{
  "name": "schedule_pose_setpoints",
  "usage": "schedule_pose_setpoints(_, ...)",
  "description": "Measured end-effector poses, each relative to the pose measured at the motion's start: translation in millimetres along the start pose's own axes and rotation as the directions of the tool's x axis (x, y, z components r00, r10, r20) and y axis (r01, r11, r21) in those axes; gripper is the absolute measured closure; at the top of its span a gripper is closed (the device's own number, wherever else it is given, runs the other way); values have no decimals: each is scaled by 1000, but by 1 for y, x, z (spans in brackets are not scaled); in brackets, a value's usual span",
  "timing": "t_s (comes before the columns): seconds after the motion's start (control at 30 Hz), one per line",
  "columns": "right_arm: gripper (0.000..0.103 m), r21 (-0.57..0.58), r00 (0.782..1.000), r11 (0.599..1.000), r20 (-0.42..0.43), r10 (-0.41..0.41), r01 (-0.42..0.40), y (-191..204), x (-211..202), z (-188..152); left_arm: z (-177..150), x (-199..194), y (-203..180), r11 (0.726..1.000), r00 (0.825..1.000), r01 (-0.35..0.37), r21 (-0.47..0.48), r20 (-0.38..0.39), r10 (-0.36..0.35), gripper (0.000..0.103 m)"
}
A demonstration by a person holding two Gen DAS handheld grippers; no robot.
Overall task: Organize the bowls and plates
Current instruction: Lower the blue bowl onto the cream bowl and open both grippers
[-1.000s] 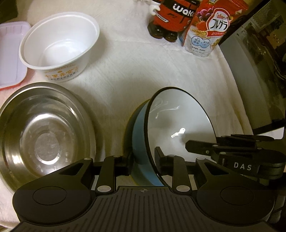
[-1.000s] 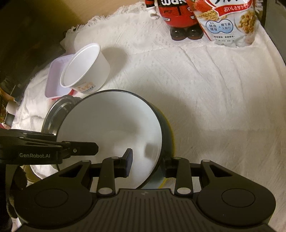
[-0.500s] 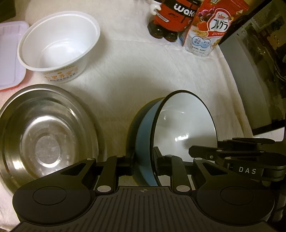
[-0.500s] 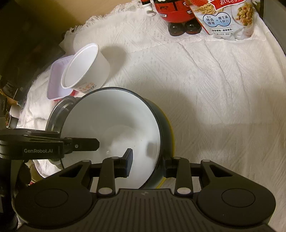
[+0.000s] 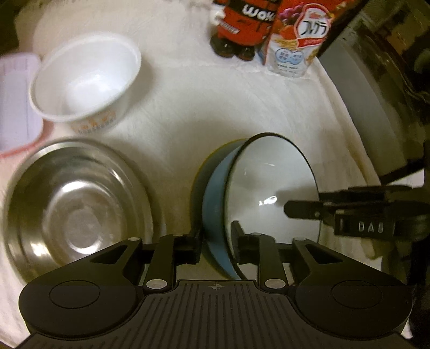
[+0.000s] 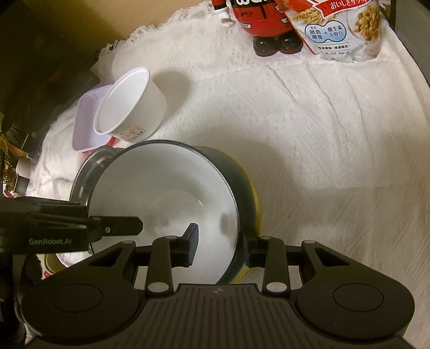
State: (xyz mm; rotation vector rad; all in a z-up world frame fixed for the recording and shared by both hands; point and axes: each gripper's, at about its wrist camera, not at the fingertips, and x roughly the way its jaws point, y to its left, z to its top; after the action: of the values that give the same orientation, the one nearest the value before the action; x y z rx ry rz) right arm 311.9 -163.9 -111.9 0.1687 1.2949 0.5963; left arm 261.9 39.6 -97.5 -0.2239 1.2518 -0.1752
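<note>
Both grippers are clamping the same blue bowl, white inside w/ dark rim, tilted up on edge over the surface, which is wearing a white textured cloth.

L gripper: fingers narrow, pinching the bowl wall, one finger on the blue outside, the other on the white inside. R gripper: same deal on the opposite side of the rim, one finger inside the bowl, one outside. In the R wrist view the L gripper is reaching in from the left; in the L wrist view the R gripper is coming in from the right w/ "DAS" on it.

A yellow edge is peeking out behind/under the blue bowl; can't tell what it is or whether they're touching.

Steel bowl is sitting upright just left of the blue bowl, apart from it in the L view. In the R view the blue bowl is overlapping it, contact unclear. White plastic bowl w/ orange print is sitting behind the steel one, and a pale pink tray is lying beside it at the left edge, close, maybe touching.

Far end of the cloth: red figure toy and cereal bag standing side by side, well apart from the bowls. L view is motion-blurred on the left side.
</note>
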Motion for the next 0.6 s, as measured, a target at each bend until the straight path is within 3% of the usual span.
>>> schedule_pose_setpoints(0.17,65,-6,998,1000,60,-21,22,2,-12,4,5,-12,-1,1000,999,-15,24,42,14,80)
schedule_pose_setpoints(0.6,67,-134,982,981,146,-121,141,24,-11,-8,3,-1,2,995,994,-94,38,58,92,76)
